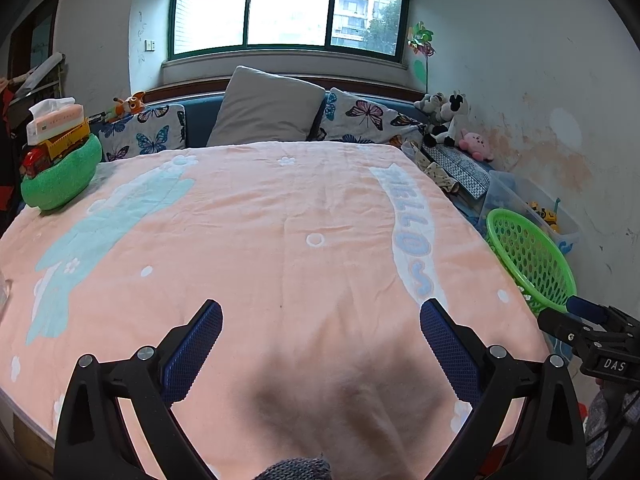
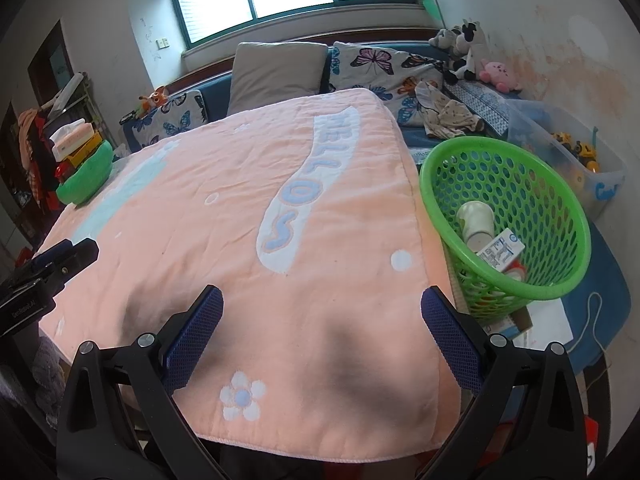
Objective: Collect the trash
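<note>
Looking along the left gripper (image 1: 321, 332), its jaws stand wide apart and hold nothing, with only the pink blanket (image 1: 280, 220) between and ahead of them. No trash lies on it. Off past the right jaw the green mesh basket (image 1: 532, 258) sits at the bed's edge, and the right gripper (image 1: 592, 320) pokes in just below it.

From the right wrist, the right gripper (image 2: 322, 330) also gapes wide and empty over the blanket (image 2: 240, 200). Ahead and right of its right jaw, the basket (image 2: 476, 156) holds the trash: a paper cup (image 2: 476, 222) and a small printed carton (image 2: 502, 252). Both look light and crushable, so a gentle pinch across the cup's rim or the carton's narrow sides would probably suit.
</note>
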